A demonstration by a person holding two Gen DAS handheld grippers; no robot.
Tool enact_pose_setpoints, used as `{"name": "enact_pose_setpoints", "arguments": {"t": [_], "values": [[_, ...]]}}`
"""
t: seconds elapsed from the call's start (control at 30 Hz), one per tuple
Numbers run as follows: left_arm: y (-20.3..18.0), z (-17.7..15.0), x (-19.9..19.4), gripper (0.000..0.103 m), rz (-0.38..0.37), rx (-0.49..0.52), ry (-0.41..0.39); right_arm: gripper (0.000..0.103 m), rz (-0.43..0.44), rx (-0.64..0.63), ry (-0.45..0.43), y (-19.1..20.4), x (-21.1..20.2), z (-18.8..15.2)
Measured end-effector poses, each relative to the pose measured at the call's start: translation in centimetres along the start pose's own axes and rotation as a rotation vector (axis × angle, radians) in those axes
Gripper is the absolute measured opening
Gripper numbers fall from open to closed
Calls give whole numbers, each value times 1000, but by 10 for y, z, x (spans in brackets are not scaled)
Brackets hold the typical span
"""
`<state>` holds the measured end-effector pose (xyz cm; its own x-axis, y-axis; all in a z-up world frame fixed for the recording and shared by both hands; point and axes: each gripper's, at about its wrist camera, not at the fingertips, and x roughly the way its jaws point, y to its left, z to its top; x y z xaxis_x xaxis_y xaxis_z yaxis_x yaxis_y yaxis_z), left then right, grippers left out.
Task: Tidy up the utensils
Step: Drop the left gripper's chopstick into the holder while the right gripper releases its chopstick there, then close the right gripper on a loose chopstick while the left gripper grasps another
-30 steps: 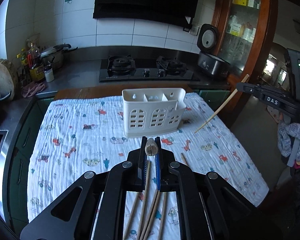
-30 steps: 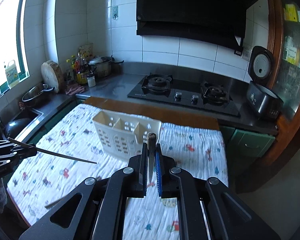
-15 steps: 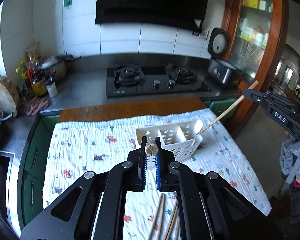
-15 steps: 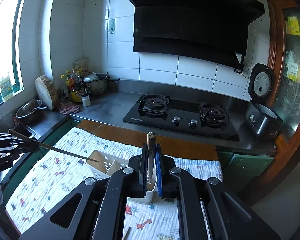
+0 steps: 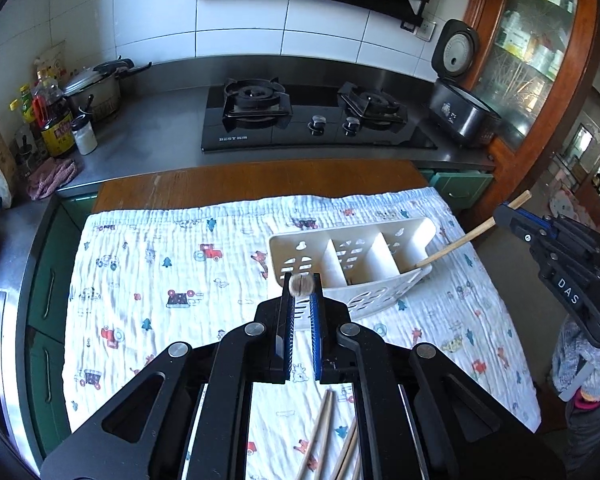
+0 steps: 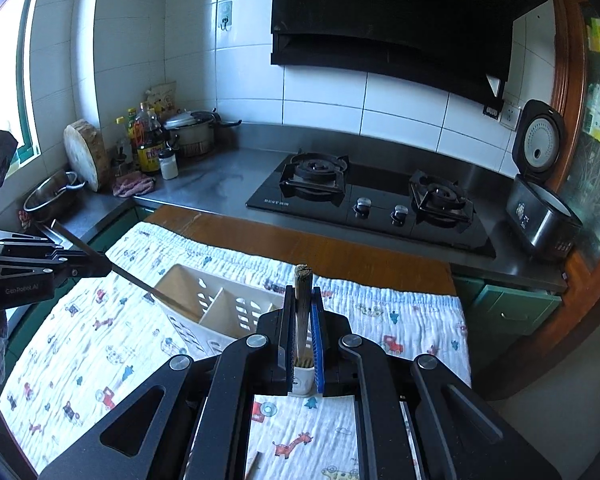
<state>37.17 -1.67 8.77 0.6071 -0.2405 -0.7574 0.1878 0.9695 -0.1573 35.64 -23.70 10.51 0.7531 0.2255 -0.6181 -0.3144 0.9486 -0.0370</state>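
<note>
where each gripper clamps a single chopstick, the entry begins: left gripper (image 5: pixel 301 285) closed on a chopstick seen end-on (image 5: pixel 301 284); right gripper (image 6: pixel 302 292) closed on a second chopstick (image 6: pixel 302 300), its blunt end standing above the pads. seen from the left wrist, the right gripper's chopstick slants down with its tip inside the end compartment of the caddy (image 5: pixel 352 258) on that gripper's side. seen from the right wrist, the left gripper's chopstick tip sits in the opposite end compartment.

surface: printed cloth (image 5: pixel 172 280), white with small vehicles, trees and animals, spread over a wooden table (image 5: pixel 256 180) whose far edge shows bare. spare chopsticks (image 5: pixel 324 428) lie on the cloth below the left gripper.

room: steel counter, two-burner gas hob (image 5: pixel 312 120), black hood above, white tiles, open rice cooker (image 5: pixel 460 100), lidded pot (image 6: pixel 190 132), sauce bottles (image 6: pixel 148 144), round chopping block (image 6: pixel 86 152), glazed cabinet at the side.

change: a second ago the caddy stood well ahead of both grippers, both chopsticks clear of it; now the grippers are over it and both tips are inside.

container: white plastic caddy, three compartments, slotted walls; middle compartment appears empty, end compartments hold only the two tips.
</note>
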Motion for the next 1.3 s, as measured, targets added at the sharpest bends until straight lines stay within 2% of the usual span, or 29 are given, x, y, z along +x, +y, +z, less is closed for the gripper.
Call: {"name": "enact_pose_setpoints", "arguments": {"t": [0.2,0.3,0.37,0.43,0.6,0.73,0.93,1.03,1.13,1.3], "values": [[-3,-6,-2,8,-10,22,-30,7,-8,18,5,-4,4,-8],[-4,-6,-14,10,-16,21,-65,14,-8,30,-19,-7,-6,-6],[-5,-8,-26,16,-12,22,-99,19,-16,32,-51,-9,-20,-5],[-7,-12,-42,28,3,33,-144,27,-25,28,-90,-9,-40,-7],[-8,-34,-74,39,11,48,-221,38,-37,2,-147,-1,-83,-24],[-7,-62,-90,45,-1,50,-246,41,-24,-23,-154,14,-109,-59],[-7,-114,-104,52,8,62,-256,41,28,-28,-99,41,-122,-126],[-7,-143,-106,52,34,69,-254,41,62,-5,-58,55,-123,-163],[-5,-170,-105,52,72,71,-248,41,58,1,-24,69,-119,-194],[8,-211,-98,52,75,30,-208,39,91,55,56,85,-104,-242]]}}
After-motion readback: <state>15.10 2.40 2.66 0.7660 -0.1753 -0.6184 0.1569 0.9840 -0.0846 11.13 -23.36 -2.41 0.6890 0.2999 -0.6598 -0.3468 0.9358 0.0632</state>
